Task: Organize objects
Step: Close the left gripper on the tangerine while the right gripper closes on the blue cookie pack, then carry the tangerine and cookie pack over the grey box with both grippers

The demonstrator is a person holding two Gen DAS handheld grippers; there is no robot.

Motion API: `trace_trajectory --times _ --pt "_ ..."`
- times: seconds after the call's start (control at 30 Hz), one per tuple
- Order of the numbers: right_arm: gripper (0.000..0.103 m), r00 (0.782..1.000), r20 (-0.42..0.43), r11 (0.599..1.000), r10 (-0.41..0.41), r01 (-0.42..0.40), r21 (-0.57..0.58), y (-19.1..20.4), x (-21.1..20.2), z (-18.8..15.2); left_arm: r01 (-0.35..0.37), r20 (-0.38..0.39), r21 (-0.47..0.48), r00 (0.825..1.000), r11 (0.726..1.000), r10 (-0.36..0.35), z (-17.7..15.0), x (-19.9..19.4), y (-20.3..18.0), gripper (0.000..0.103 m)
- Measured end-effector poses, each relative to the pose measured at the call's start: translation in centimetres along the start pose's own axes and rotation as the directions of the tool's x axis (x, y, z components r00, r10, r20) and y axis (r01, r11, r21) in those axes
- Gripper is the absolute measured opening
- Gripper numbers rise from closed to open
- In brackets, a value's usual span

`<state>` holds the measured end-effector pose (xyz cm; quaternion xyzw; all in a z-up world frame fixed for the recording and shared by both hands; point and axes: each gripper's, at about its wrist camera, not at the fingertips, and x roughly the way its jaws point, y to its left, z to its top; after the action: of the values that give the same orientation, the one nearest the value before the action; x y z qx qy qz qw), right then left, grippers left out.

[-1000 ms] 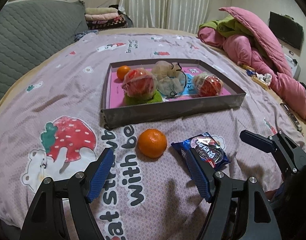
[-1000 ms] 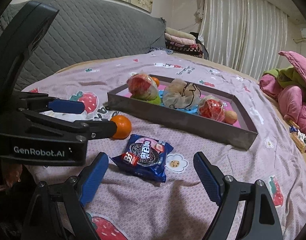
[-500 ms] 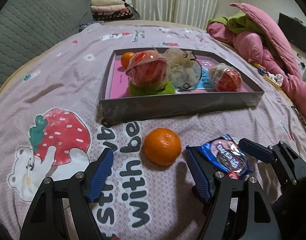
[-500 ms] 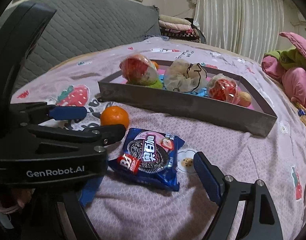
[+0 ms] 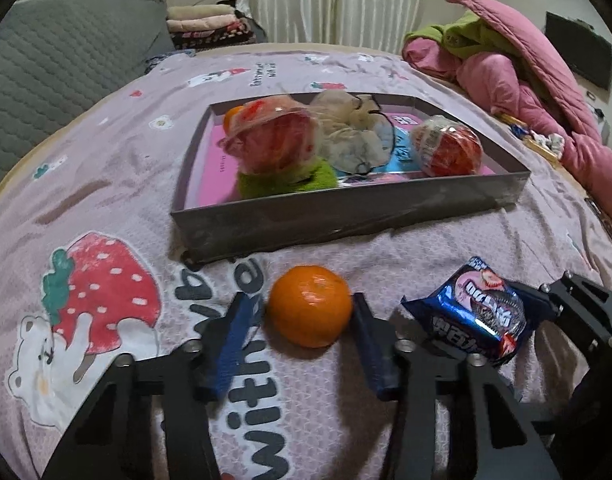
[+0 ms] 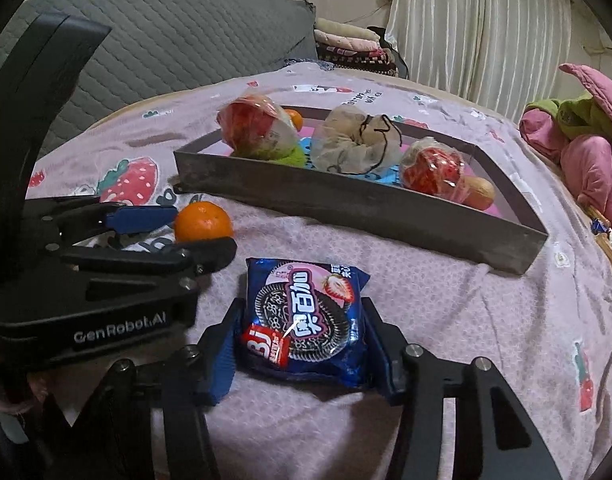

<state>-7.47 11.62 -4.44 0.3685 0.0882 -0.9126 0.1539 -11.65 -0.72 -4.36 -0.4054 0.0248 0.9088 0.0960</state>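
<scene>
1. The left wrist view shows the left gripper (image 5: 307, 320) with its jaws just closed in around the orange (image 5: 309, 306) on the bedsheet (image 5: 106, 208) — both pads touch its sides.
2. The right wrist view shows the right gripper (image 6: 300, 338), jaws just closed onto the cookie packet (image 6: 304, 320), pads pressing its edges.
3. Only the right view reveals a small tan item (image 6: 479, 192) at the box's (image 6: 345, 208) 3 o'clock corner.
4. Count — two oranges, one inside at 11 o'clock (image 5: 230, 117); two red wrapped bundles; one pale drawstring pouch (image 5: 355, 138).
</scene>
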Motion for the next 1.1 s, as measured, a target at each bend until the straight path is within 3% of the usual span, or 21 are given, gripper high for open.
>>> trace_trajectory --times 0.03,0.27,0.47,0.77,1.1 --pt "0.054 1.000 0.000 1.000 -0.007 0.007 -0.002 -0.1 -0.1 0.0 0.008 -0.001 0.003 1.000 1.000 -0.008 0.0 0.0 -0.1 0.040" --pt "0.054 0.999 0.026 0.999 -0.047 0.046 0.029 -2.1 -1.2 0.1 0.014 0.007 -0.014 1.000 1.000 -0.014 0.3 -0.3 -0.4 0.040" --pt "0.054 0.991 0.098 0.994 -0.086 0.080 0.070 -4.4 -3.1 1.1 0.030 0.045 -0.015 0.999 0.999 -0.029 1.0 -2.0 -1.1 0.040" --pt "0.054 0.971 0.192 0.989 -0.140 0.129 0.072 -7.2 -5.4 3.5 0.040 0.117 0.014 0.992 0.999 -0.041 4.4 -4.3 -3.6 0.040" --pt "0.054 0.957 0.250 0.989 -0.148 0.143 0.037 -8.4 -5.7 5.6 0.028 0.146 0.017 0.989 0.999 -0.030 7.4 -4.2 -4.6 0.040"
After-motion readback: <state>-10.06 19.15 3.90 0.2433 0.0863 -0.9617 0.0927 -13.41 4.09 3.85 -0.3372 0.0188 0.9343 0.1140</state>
